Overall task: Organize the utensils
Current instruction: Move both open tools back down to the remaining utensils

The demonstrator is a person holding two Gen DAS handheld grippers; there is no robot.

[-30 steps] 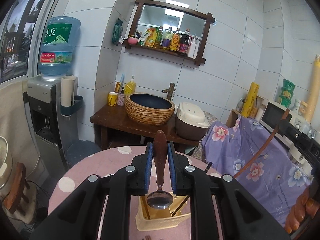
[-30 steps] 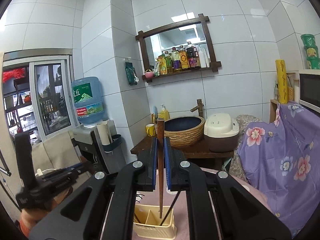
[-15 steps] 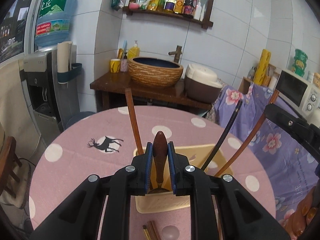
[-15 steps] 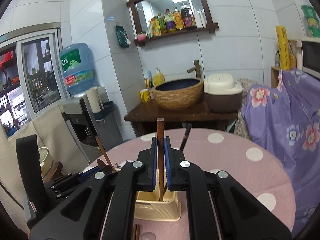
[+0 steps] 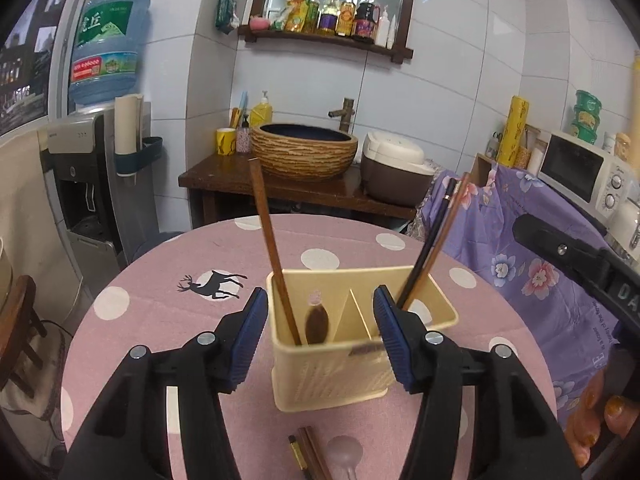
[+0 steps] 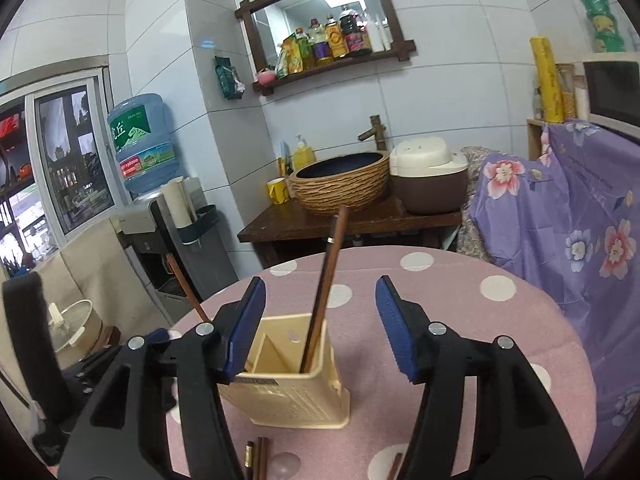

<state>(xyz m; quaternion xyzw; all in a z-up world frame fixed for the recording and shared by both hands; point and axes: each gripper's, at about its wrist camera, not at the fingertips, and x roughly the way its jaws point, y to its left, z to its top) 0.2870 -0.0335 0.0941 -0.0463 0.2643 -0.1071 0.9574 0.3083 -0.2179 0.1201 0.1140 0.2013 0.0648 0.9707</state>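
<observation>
- Left wrist view: the cream utensil holder (image 5: 360, 344) stands on the pink dotted tablecloth (image 5: 168, 280), split by a slanted divider. In its left compartment a brown chopstick (image 5: 272, 248) leans up and to the left, and beside it the dark wooden spoon (image 5: 317, 323) sits blurred, its handle top just inside the rim. In the right compartment a black chopstick (image 5: 434, 232) and a brown one lean together to the right.
- Only this view shows both compartments' contents and the fingers of my other hand (image 5: 596, 412) at the lower right.
- My left gripper (image 5: 318, 330) stands about half open, its jaws having just been opening; the pads sit either side of the holder's front, with the spoon between them but not pressed.
- Right wrist view: the holder (image 6: 296, 384) is seen from its narrow end, with one dark-brown chopstick (image 6: 326, 284) with a metal band leaning upright inside.
- Only here do loose chopsticks (image 6: 256, 456) and a clear spoon bowl (image 6: 284, 465) show clearly on the cloth in front.
- My right gripper (image 6: 320, 330) is about half open, jaws having just been opening; the banded chopstick stands between the pads, untouched.
</observation>
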